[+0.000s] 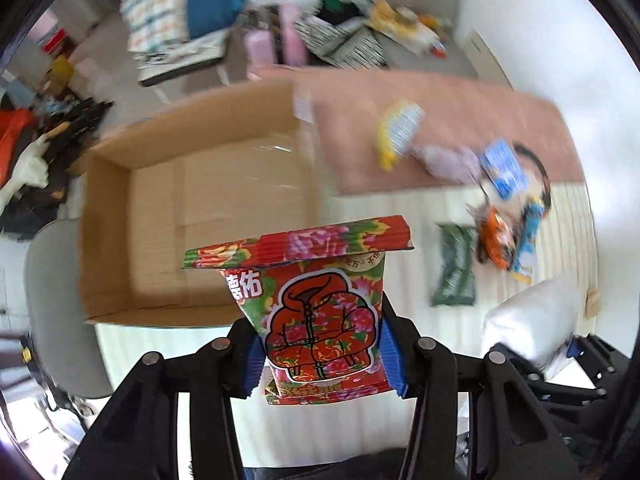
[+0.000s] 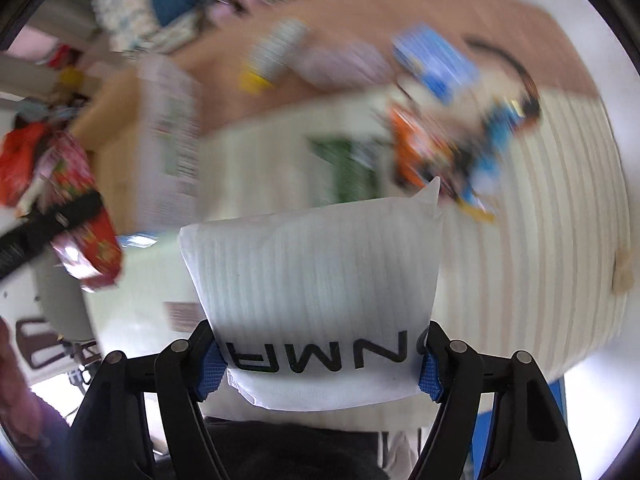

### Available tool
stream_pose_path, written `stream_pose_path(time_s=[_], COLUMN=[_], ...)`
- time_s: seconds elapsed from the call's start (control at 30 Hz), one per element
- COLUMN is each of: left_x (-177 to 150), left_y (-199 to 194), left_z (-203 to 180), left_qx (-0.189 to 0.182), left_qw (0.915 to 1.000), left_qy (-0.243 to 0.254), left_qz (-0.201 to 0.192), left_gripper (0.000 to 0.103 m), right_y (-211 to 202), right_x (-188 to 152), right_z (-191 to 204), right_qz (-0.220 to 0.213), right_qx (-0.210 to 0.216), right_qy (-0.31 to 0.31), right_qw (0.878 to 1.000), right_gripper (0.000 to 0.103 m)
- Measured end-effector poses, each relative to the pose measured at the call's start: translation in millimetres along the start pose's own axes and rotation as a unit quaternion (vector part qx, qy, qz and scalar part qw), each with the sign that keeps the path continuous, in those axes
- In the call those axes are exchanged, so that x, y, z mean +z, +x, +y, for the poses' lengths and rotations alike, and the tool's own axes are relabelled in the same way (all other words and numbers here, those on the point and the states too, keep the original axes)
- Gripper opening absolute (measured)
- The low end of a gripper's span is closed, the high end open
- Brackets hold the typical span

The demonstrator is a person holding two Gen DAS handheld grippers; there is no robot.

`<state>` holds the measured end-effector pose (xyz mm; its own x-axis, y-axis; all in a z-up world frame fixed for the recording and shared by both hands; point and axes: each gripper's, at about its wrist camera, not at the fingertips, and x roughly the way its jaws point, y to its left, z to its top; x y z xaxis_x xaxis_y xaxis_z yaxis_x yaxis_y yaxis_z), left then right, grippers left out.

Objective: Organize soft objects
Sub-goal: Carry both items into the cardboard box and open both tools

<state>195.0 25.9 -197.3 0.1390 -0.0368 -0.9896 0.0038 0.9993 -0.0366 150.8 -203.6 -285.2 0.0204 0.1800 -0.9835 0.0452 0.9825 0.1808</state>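
Note:
My left gripper (image 1: 322, 350) is shut on a red floral packet (image 1: 320, 300), held upright in the air in front of an open cardboard box (image 1: 192, 216). My right gripper (image 2: 322, 364) is shut on a white soft pack (image 2: 312, 280) with black letters. That white pack also shows at the lower right of the left wrist view (image 1: 528, 320). The red packet and left gripper show at the left of the right wrist view (image 2: 80, 216). More soft packets lie on the table: green (image 1: 454, 264), orange (image 1: 496, 240), blue (image 1: 504, 168), yellow and white (image 1: 398, 132).
A pink cloth (image 1: 440, 128) covers the far half of the table; the near half is cream striped (image 2: 540, 240). A grey chair (image 1: 56, 300) stands left of the box. Clutter, cushions and clothes lie on the floor behind.

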Motion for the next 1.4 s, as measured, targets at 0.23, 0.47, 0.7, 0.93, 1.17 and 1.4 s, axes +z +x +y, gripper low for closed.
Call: stream_pose_path(time_s=[0.23,0.47,0.7,0.93,1.17,1.4], left_x=[51.2,104.6,145.0,153.2,150.6,141.2], left_y=[10.7,77.5,158.5,206.2,209.7,153.9], left_z=[107.9,183.3,196.0,184.7,187.6,199.4], left_qx=[-0.003,-0.033,-0.073,-0.089,-0.091,-0.067], left_qw=[0.9981,0.9948,0.9865,0.9770,0.9723,0.9832], left_qy=[-0.061,-0.073,-0.032,0.001,-0.011,-0.007], left_qz=[0.000,0.063,0.143,0.194,0.215,0.170], left_gripper=[0.045,0.045,0.045,0.045,0.045,0.083], right_y=[-26.9,43.0,116.9,171.7,196.1,176.3], right_x=[73.9,149.9,199.1,223.5,233.8,228.5], right_z=[126.3,244.4,278.0,274.7,280.0,294.6], right_qz=[-0.024,0.013,0.042,0.063,0.075,0.060], right_qx=[0.045,0.021,-0.017,-0.044,-0.055,-0.070], right_qy=[-0.063,-0.066,-0.053,-0.045,-0.040,-0.063], right_qw=[0.997,0.998,0.998,0.996,0.995,0.994], right_gripper=[0.077,0.077,0.077,0.077,0.080,0.101])
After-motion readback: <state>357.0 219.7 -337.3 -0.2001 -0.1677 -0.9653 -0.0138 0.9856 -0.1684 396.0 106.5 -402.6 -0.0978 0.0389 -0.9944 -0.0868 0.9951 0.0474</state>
